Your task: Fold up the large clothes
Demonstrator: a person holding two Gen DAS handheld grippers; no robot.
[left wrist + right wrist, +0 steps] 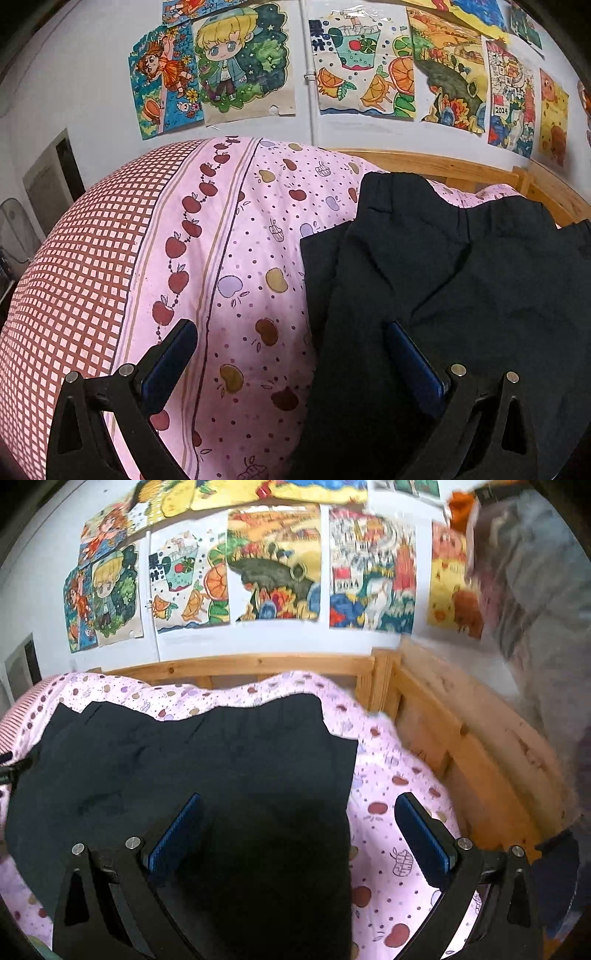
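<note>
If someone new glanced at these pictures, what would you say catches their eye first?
Probably the bright children's drawings taped across the white wall above the bed. Next, the dark garment spread on the pink apple-print bedcover, with the open left gripper and right gripper each straddling one of its side edges.

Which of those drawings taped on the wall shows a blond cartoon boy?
The blond-boy drawing hangs second from the left in the left wrist view, right of the orange-haired girl drawing and left of the orange-slices drawing. Only it shows a big-eyed child against dark green.
</note>
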